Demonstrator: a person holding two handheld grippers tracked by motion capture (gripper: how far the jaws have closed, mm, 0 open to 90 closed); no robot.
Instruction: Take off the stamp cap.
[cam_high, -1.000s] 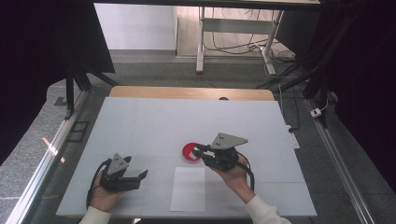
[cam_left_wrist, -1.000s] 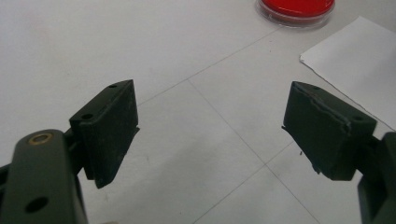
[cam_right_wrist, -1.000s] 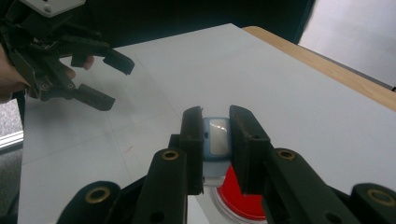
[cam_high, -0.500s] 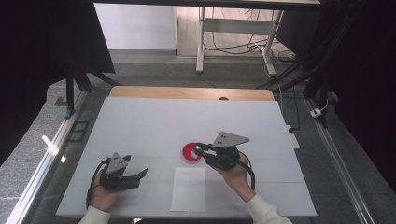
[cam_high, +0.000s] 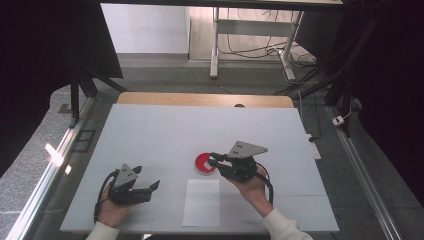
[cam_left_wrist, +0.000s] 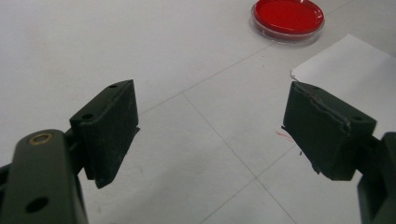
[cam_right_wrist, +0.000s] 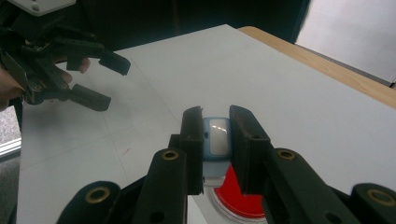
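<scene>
Nearest, a white paper sheet (cam_high: 201, 202) lies flat at the table's near edge. To its left the left gripper (cam_high: 148, 188) rests low with jaws spread wide and empty — likely waiting. Farther, the right gripper (cam_high: 214, 159) clamps a small light-blue object (cam_right_wrist: 217, 135) directly over the red dish (cam_high: 205, 163) — presumably to deliver it there.

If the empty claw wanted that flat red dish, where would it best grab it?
By the rim, probably from above: the red dish lies flat and shallow on the table, so its low clear wall is the only edge to pinch. The left gripper is open wide, with one jaw for each side of the round rim.
</scene>
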